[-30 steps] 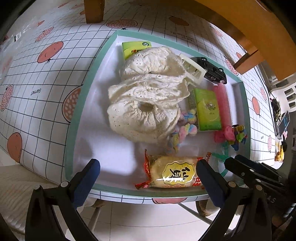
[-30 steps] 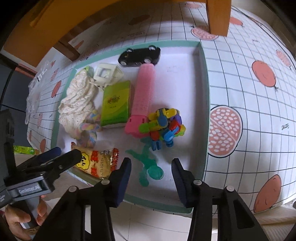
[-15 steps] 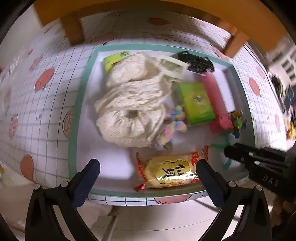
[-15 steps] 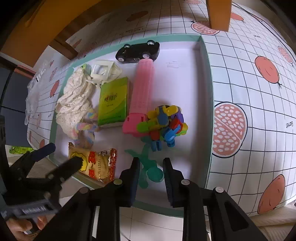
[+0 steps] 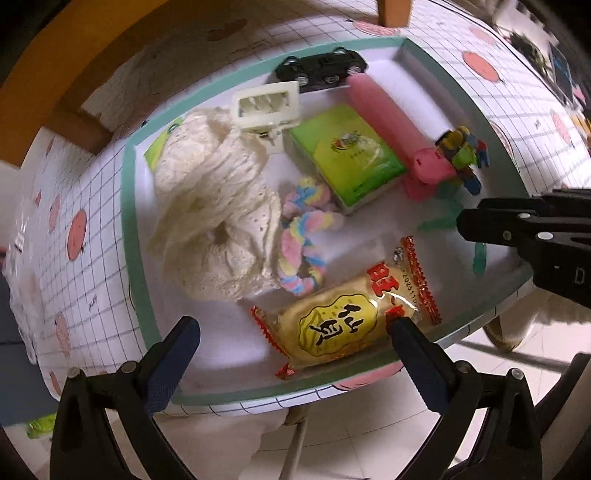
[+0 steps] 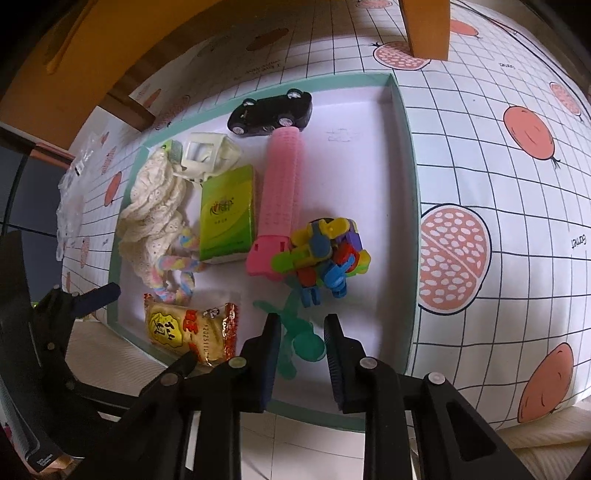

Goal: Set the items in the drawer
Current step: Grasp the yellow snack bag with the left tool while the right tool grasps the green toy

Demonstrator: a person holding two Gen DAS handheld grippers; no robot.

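Note:
The open drawer [image 5: 129, 221] holds a yellow snack packet [image 5: 343, 325], a cream lace cloth [image 5: 214, 206], a pastel rope toy [image 5: 303, 236], a green tissue pack [image 5: 347, 155], a pink roller [image 5: 384, 114], a black toy car [image 5: 321, 68], a white clip [image 5: 267, 105] and a block toy [image 6: 325, 251]. My left gripper [image 5: 293, 332] hangs open over the drawer's near edge, its right finger at the snack packet's end. My right gripper [image 6: 301, 332] points down with its pads against a flat green plastic toy [image 6: 303, 347] at the drawer's front.
The drawer's green rim [image 6: 410, 184] is surrounded by a white checked cloth with red fruit prints [image 6: 517, 166]. Wooden furniture legs [image 6: 424, 26] stand behind it. Tiled floor [image 5: 332, 435] lies below the near edge. My right gripper's black body [image 5: 535, 236] reaches in from the right.
My right gripper's jaws narrowed from wide apart to tight around the green toy. The left gripper rolled and slid sideways, so the drawer now appears turned; it stayed open.

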